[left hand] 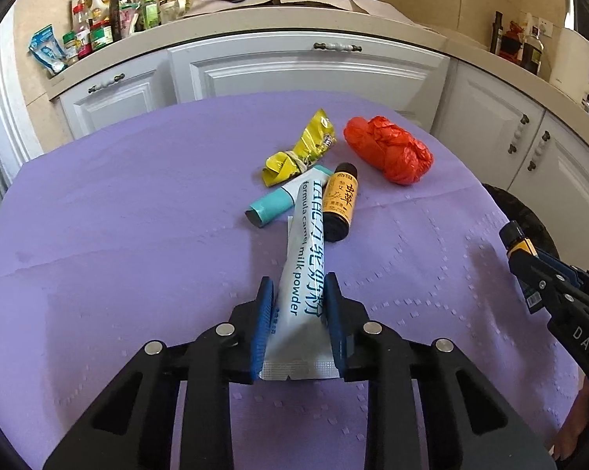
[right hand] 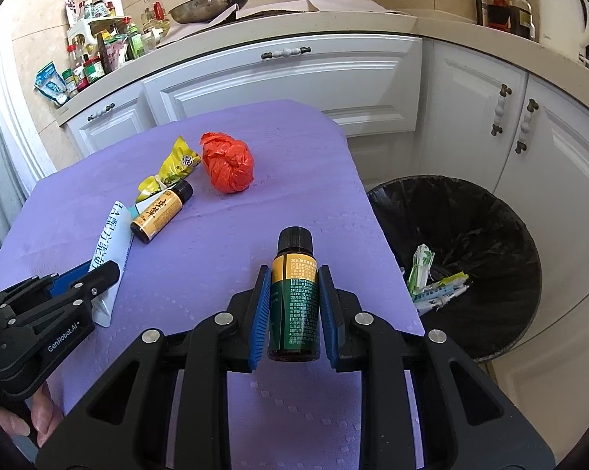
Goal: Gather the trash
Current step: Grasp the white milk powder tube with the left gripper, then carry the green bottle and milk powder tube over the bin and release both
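My left gripper (left hand: 299, 293) is shut on a white milk powder sachet (left hand: 304, 258), which lies along the purple table. My right gripper (right hand: 293, 286) is shut on a small dark bottle with a green and yellow label (right hand: 294, 293), held above the table's right side. On the table lie a small brown bottle with an orange label (left hand: 339, 203), a teal tube (left hand: 279, 199), a crumpled yellow wrapper (left hand: 300, 149) and a red plastic bag ball (left hand: 388, 149). A black-lined trash bin (right hand: 470, 258) stands right of the table with wrappers inside.
The table has a purple cloth (left hand: 118, 215). White kitchen cabinets (right hand: 286, 78) stand behind, with a counter of spice jars (right hand: 94, 51), a pan (right hand: 212, 4) and a white kettle (right hand: 564, 8).
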Tool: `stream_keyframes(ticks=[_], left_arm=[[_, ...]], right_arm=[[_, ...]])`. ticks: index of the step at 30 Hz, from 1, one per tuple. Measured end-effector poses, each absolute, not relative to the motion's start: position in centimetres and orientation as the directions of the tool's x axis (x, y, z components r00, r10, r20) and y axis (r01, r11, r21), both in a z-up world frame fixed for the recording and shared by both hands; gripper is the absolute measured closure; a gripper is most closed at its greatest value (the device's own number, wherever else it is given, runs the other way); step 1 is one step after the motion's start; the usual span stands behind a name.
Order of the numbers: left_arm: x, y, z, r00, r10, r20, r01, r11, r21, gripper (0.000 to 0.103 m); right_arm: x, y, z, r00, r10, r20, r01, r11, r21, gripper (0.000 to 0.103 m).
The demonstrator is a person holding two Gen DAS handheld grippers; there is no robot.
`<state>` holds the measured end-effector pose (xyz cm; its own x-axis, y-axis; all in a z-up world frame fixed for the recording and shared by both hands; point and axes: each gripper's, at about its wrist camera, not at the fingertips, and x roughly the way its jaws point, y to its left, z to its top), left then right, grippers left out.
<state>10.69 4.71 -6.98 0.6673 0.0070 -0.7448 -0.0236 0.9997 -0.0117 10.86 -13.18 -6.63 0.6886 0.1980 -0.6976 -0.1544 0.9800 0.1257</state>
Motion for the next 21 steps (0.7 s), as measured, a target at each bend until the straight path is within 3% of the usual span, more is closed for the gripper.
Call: stream_keyframes(ticks=[21], left_arm=[[9.1, 4.3, -5.1, 0.717, 0.016, -0.697, -0.021, 1.000, 0.002, 0.083]], right_arm=[[10.2, -12.7, -5.9, 0.703, 0.190, -0.686, -0.155, 0.981, 0.112, 0.080]])
